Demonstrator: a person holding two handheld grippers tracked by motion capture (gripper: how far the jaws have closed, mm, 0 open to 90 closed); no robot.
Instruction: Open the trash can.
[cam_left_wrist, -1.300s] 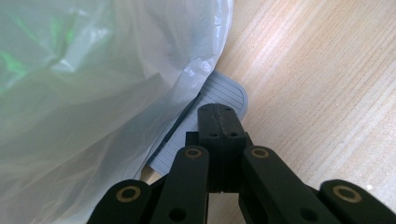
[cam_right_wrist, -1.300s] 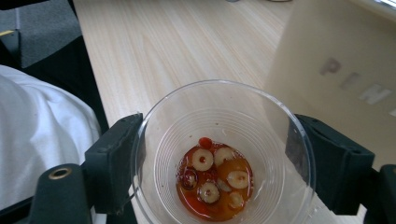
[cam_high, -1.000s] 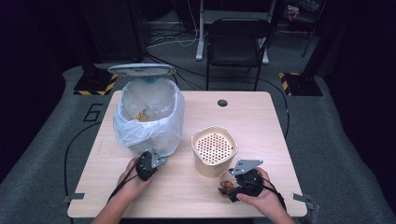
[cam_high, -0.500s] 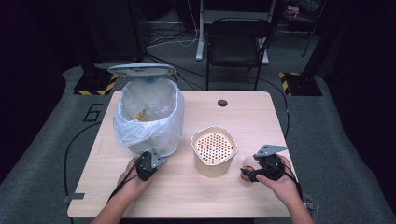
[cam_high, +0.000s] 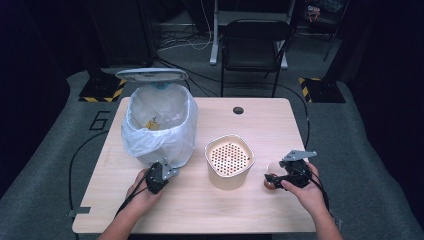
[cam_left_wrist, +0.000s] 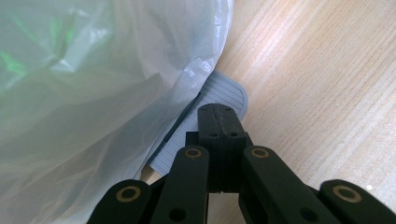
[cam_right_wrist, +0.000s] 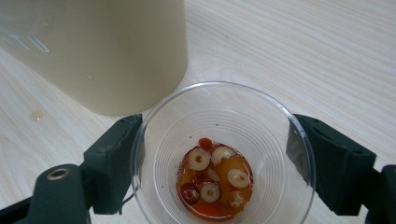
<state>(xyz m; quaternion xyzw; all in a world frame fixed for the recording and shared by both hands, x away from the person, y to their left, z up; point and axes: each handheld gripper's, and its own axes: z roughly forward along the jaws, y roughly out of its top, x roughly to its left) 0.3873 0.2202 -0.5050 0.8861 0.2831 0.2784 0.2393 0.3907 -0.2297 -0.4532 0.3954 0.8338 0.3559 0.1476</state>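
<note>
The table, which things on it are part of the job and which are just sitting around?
In the job:
- clear cup of leftovers, between the right gripper jaws
- beige strainer container
- lined bin, pedal under the shut left gripper

Lying about:
- black chair
- floor cables

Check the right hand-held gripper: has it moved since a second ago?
Yes. The right hand-held gripper and its cup shifted rightward, away from the beige container.
</note>
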